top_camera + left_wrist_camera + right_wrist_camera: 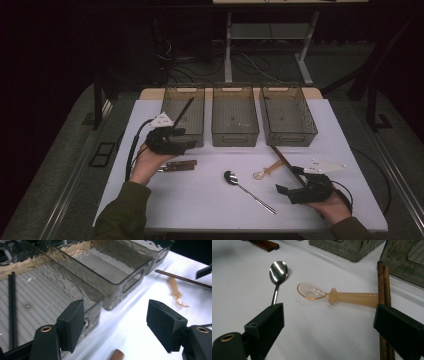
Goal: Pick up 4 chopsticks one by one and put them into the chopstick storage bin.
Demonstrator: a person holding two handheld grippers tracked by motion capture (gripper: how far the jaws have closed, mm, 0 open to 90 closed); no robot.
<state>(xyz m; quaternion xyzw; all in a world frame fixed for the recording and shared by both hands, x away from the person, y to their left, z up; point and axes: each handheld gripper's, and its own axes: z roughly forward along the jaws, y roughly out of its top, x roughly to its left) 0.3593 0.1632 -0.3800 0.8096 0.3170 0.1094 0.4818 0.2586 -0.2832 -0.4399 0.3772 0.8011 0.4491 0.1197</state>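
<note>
Black, thin chopsticks (12, 310) lie in the leftmost smoked-plastic bin (197, 102), leaning up against its wall; we judge sorting cutlery into bins is the work. Our left gripper (113, 322) hangs just at that bin's near corner, jaws spread with nothing between them. Next we should swing it to the wooden-handled pieces (177, 165) on the white table (200, 200) close below, approach low and grip mid-handle. Our right gripper (329, 327) rests open near the brown wooden chopsticks (383, 277), the translucent amber plastic spoon (337, 295) and the shiny steel spoon (277, 272), grasping none.
</note>
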